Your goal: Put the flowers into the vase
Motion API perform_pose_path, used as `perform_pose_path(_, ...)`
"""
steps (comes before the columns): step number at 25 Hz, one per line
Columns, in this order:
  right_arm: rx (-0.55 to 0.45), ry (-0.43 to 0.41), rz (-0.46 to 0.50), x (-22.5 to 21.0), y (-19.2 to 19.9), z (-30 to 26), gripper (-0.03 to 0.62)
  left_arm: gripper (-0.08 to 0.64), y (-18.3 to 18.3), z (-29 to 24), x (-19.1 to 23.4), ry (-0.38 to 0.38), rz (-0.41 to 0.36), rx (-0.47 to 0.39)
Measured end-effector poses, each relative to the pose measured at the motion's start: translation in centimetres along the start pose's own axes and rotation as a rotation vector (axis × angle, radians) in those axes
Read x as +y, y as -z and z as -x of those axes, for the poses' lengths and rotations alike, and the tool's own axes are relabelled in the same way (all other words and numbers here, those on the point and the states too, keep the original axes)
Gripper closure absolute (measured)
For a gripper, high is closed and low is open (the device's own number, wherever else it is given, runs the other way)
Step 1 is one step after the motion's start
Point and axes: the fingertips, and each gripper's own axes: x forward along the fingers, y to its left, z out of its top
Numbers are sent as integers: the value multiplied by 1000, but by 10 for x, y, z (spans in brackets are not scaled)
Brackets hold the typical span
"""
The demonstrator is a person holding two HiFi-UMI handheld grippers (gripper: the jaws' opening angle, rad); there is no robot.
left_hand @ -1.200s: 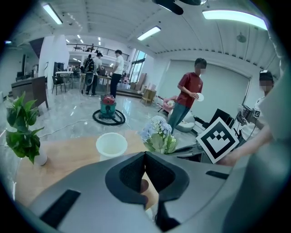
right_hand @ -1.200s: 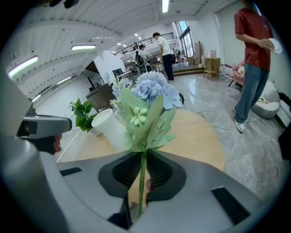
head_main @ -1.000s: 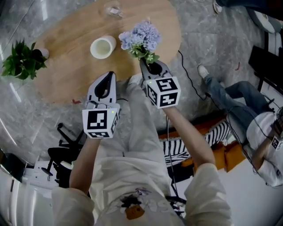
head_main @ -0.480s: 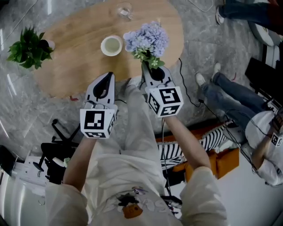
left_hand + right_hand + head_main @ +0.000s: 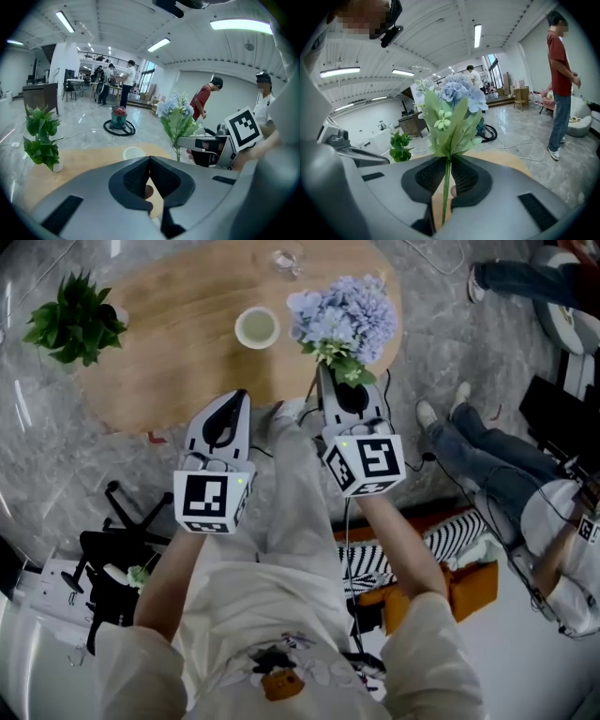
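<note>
The right gripper (image 5: 449, 161), clenched on the stem of the flowers (image 5: 345, 313), has raised them just right of the vase (image 5: 257, 326). The left gripper (image 5: 149, 161), closed and empty, waits nearer the person. Lowering them in likely comes next.

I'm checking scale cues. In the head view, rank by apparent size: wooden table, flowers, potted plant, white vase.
1. wooden table
2. flowers and potted plant: look alike; flowers are held nearer the camera
3. white vase
</note>
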Motion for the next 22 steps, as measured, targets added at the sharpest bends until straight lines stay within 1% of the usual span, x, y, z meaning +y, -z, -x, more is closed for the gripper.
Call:
perform_pose_path(7,-59,-12,26,13,-18,-8,552,551,-3,8,13,-22,11,-18)
perform_pose_path(13,-102,-29,23,24,-24,-19,552,551,-4,7,31,-36,31,-41)
perform_pose_path(16,-125,-30,21,29,-26,-24,552,551,-1,8,41,-44,39,-29)
perform_pose_path(19,-165,-33,29,31,-35,-20,552,551,-6,10,41,-49,42,-46)
perform_pose_path(22,-204,-44,29,34,-43,-20,552,551,-6,11,44,-59,44,-46)
